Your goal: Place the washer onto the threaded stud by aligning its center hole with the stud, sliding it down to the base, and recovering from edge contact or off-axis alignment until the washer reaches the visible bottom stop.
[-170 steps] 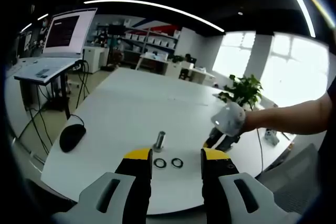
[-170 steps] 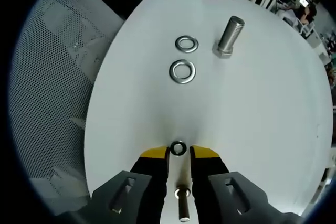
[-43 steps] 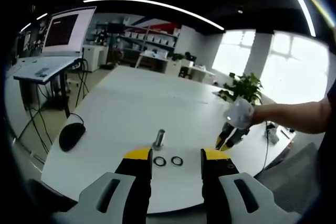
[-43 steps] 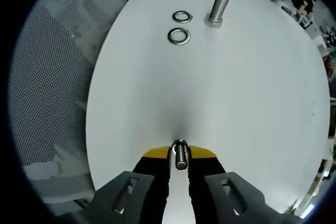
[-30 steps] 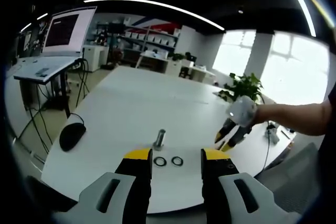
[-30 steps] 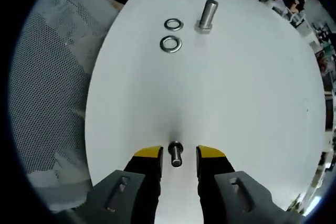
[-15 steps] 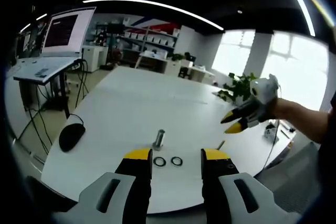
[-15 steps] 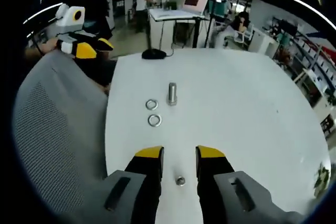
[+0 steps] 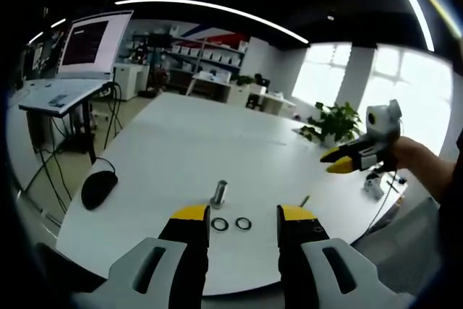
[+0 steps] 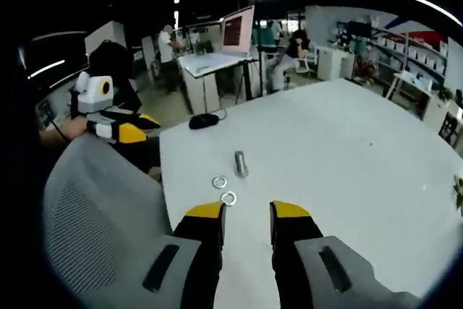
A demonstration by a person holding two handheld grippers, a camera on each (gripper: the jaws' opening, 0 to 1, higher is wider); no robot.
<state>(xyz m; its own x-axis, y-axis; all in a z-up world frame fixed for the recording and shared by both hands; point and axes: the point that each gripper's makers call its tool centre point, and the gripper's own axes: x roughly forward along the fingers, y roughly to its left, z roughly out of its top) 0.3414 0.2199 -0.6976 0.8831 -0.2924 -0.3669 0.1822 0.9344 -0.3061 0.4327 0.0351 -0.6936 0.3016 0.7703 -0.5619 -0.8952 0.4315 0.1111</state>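
A steel threaded stud (image 9: 219, 193) stands head-down on the white table (image 9: 202, 142). Two washers (image 9: 220, 223) (image 9: 244, 223) lie just in front of it. A smaller bolt (image 9: 304, 200) rests on the table to the right. My left gripper (image 9: 244, 215) hovers open and empty near the washers. My right gripper (image 9: 338, 159) is held high above the table's right side, jaws apart. In the right gripper view my right gripper (image 10: 247, 213) is open and empty, with the stud (image 10: 240, 163) and washers (image 10: 219, 181) (image 10: 229, 197) ahead and my left gripper (image 10: 119, 132) at the left.
A black mouse (image 9: 99, 188) lies on the table's left edge. A cart with a monitor (image 9: 87, 41) stands beyond it, and a potted plant (image 9: 336, 122) at the far right. A grey mesh chair back (image 10: 94, 215) sits against the table edge.
My right gripper opened, left the small bolt on the table, then rose and drew back from the table. The left gripper, stud and two washers have stayed put.
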